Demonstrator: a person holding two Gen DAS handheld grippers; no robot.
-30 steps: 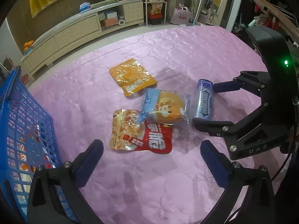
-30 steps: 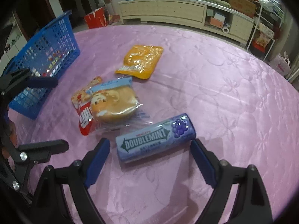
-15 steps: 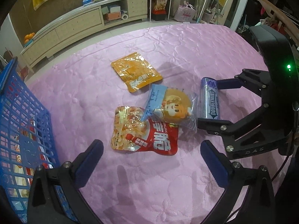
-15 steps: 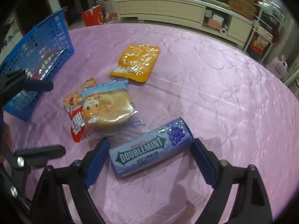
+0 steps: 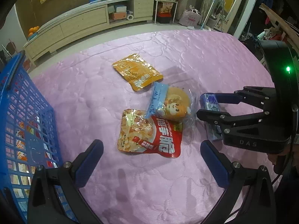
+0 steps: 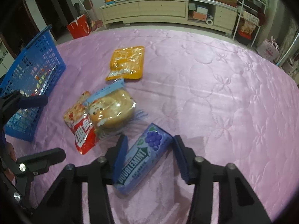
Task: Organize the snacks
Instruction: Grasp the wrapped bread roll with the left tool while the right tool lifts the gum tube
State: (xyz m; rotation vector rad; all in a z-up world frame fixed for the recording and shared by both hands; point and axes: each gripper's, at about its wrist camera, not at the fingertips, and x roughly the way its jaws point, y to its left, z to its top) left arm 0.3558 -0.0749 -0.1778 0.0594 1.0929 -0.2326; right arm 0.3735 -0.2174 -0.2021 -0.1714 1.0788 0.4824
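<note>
Pink quilted cover (image 6: 214,78) spread over the work surface, snacks scattered near its middle. Right gripper (image 6: 148,155) tilted down over the purple Doublemint gum tube (image 6: 143,155); the tube lies flat on the cover, between the two blue pads, grape end pointing away from the camera. Jaws closing at this moment; the left pad (image 6: 120,155) sits against the tube's side, the right pad looks a sliver apart from it, so not yet a firm clamp on both sides. In the left wrist view the same gripper (image 5: 209,105) straddles the tube (image 5: 211,102) at the right. Left gripper (image 5: 151,160) hangs above the cover with its pads spread wide, nothing between them. Just beside the tube, a wrapped round bun with a cartoon figure (image 6: 112,110), its wrapper overlapping the top of a red crisp packet (image 6: 82,128). Beyond the bun, an orange foil packet (image 6: 127,63) lying flat, its near corner close by the bun's blue wrapper edge. Blue plastic basket (image 6: 31,71) stands at the cover's left edge, well apart from the tube, with some packets visible through its mesh. Long pale cabinet (image 6: 149,9) along the far wall.
</note>
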